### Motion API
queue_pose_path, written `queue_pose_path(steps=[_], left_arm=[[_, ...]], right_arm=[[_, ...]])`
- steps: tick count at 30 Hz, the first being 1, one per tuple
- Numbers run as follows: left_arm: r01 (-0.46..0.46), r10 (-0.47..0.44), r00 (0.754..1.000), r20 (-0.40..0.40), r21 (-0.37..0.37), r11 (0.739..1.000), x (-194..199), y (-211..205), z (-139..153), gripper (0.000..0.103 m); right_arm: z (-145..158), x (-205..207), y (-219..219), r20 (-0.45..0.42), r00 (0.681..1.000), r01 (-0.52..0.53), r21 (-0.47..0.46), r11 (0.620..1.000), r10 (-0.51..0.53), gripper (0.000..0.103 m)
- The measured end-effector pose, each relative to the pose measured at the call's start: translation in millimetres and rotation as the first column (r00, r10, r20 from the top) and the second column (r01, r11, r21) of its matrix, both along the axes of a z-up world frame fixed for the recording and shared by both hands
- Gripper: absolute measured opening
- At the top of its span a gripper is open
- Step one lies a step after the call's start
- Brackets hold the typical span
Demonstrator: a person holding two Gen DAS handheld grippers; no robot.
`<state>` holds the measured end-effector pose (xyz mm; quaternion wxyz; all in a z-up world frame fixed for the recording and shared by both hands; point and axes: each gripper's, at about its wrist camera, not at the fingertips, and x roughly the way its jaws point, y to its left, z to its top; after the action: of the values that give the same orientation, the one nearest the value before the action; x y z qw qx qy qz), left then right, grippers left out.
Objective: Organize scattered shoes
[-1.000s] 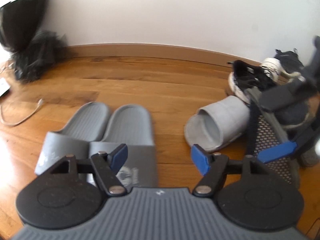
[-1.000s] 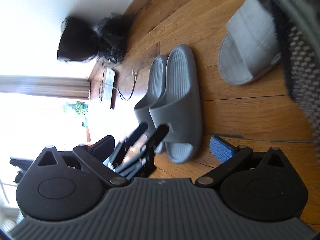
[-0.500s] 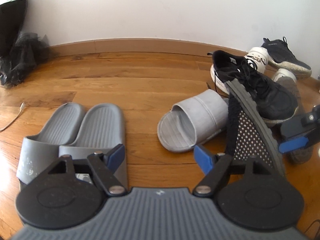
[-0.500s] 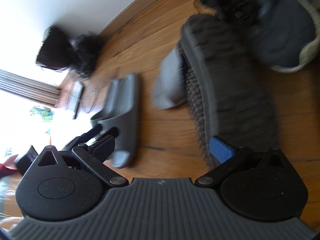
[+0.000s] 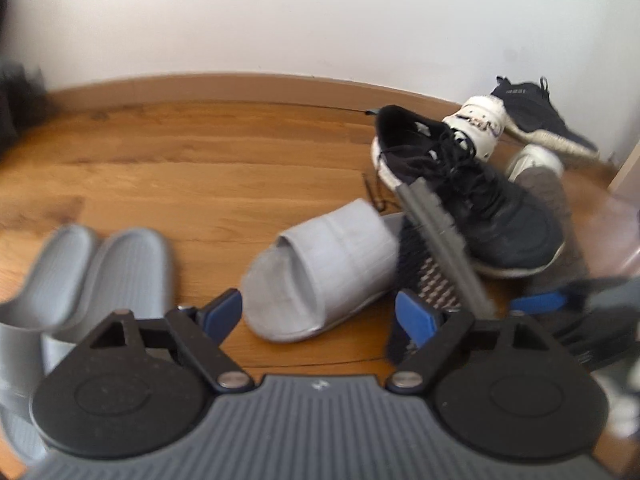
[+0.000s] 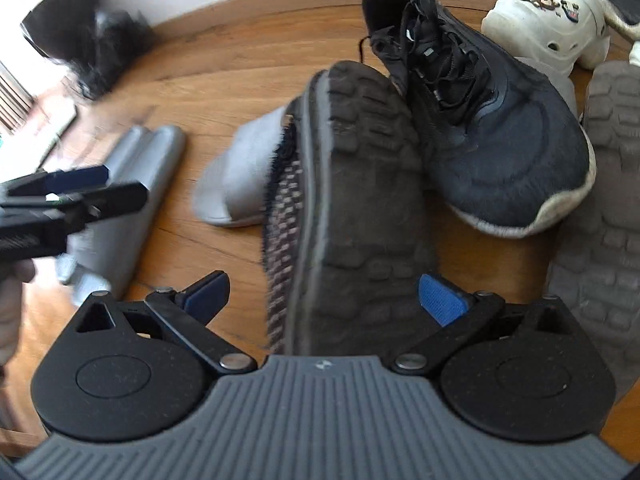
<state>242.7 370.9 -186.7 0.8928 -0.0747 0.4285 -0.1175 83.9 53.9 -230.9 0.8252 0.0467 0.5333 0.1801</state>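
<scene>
fingers of my right gripper (image 6: pixel 324 296) stood apart around the tipped slipper (image 6: pixel 352 200) (sole up); left gripper (image 5: pixel 320 312) apart, empty.

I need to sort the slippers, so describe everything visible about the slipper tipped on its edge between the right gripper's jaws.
The tipped slipper stands on its side edge, its dark grey lugged rubber sole facing the camera. Its upper is a black-and-white checked knit with a fuzzy dark rim. It leans against the light grey slide on one side and the black sneaker on the other. It sits between the open jaws of the right gripper; contact cannot be told.
</scene>
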Motion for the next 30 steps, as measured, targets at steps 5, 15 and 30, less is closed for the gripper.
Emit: queue_pose_path(steps=[5, 15, 30], left_arm=[[-0.058, 0.050, 0.996, -0.075, -0.120, 0.991, 19, -2, -10, 0.084], [-0.215, 0.162, 0.958, -0.235, -0.217, 0.952, 55, 36, -41, 0.084], [-0.334, 0.223, 0.887, -0.405, -0.227, 0.915, 95, 45, -86, 0.083]], right_arm=[[-20, 16, -30, -0.135, 0.988, 0.083, 0.093, 0.992, -0.070, 0.090], [-15, -21, -72, -0.215, 0.977, 0.015, 0.137, 0.991, 0.015, 0.076], [-9, -73, -75, -0.330, 0.941, -0.061, 0.054, 0.997, 0.075, 0.089]])
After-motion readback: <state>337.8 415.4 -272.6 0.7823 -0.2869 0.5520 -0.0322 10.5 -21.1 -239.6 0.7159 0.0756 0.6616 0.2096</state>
